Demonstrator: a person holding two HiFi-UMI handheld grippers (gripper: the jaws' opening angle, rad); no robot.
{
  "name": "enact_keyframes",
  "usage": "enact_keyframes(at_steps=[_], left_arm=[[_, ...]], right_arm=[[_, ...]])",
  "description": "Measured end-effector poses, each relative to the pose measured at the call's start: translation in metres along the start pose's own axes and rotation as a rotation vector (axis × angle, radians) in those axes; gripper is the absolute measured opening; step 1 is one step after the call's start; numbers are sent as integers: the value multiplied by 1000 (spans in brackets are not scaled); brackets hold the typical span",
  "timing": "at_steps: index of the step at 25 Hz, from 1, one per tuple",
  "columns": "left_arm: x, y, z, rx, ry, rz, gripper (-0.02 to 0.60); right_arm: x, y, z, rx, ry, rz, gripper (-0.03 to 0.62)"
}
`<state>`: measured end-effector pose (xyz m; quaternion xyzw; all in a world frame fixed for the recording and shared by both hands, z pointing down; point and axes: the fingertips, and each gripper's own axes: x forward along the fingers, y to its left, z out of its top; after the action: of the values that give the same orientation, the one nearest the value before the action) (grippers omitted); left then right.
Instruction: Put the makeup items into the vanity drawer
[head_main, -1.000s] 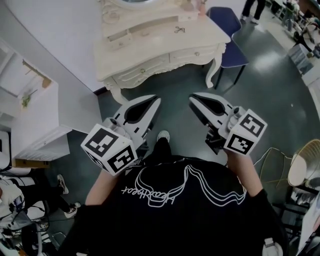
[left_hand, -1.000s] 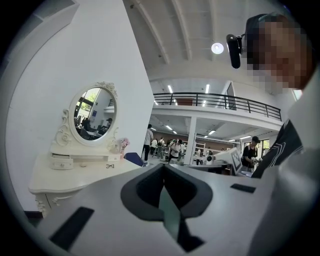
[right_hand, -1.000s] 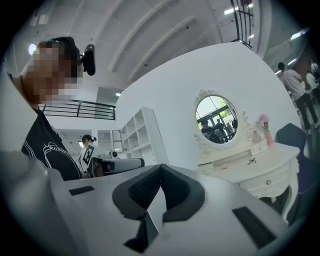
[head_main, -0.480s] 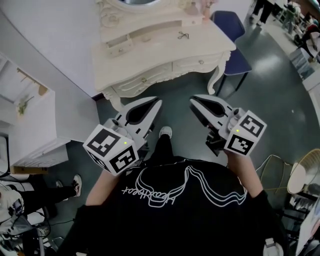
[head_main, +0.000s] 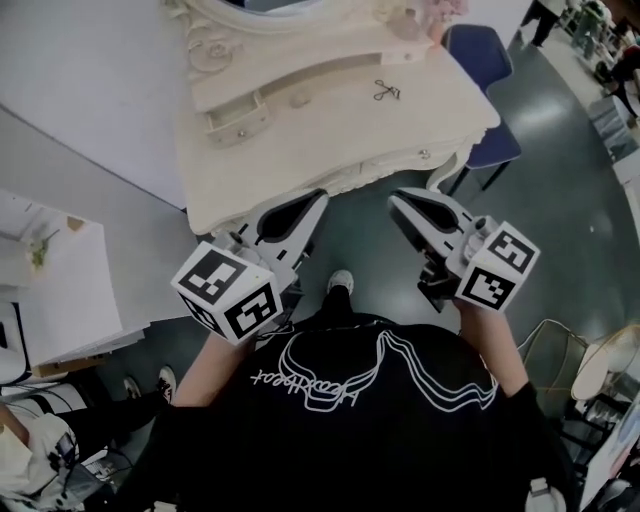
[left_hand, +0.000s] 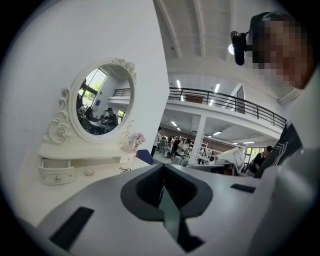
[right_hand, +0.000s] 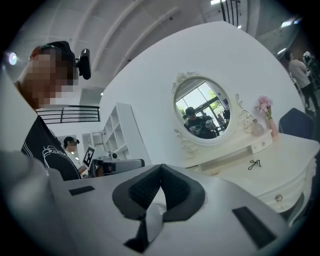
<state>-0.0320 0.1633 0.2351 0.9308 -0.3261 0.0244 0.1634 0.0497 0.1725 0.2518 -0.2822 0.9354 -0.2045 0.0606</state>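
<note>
**At the vanity, before the first reach.** A person stands facing the vanity (head_main: 228, 195) with the left gripper (head_main: 316, 198) and right gripper (head_main: 398, 197) side by side at chest height. Each has its jaws pressed together on nothing.

The task looks barely begun, at the approach step. No item has been lifted, and the front drawer (head_main: 400, 163), at 12 o'clock of the grippers, is shut.

On the worktop (head_main: 330, 130) a small dark metal tool (head_main: 386, 91), likely an eyelash curler, lies at about 1 o'clock, well apart from both grippers. A small pale round item (head_main: 298, 98) sits at 11 o'clock, near a little drawer box (head_main: 238, 122).

The tool lies flat. Its long axis appears to run roughly from 10 to 4 o'clock in the head view, and it is too small to tell which end carries the finger loops.

The likely next move is to open one gripper and pull the drawer by its knob (head_main: 423, 155). The alternative is to reach over the front edge for the tool, with the jaws set across its thin body.
</note>
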Motion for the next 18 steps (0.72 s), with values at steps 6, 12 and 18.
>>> enact_keyframes(at_steps=[6,12,18], left_arm=[[37,82,32,-29,10,-11,6],[67,151,43,-57,18,-18,7],[77,180,40,-43,12,-10,6]], right_arm=[[66,-54,32,16,17,-19,5],[116,-98,42,11,42,-47,5],[132,-111,38,5,62,-59,5]])
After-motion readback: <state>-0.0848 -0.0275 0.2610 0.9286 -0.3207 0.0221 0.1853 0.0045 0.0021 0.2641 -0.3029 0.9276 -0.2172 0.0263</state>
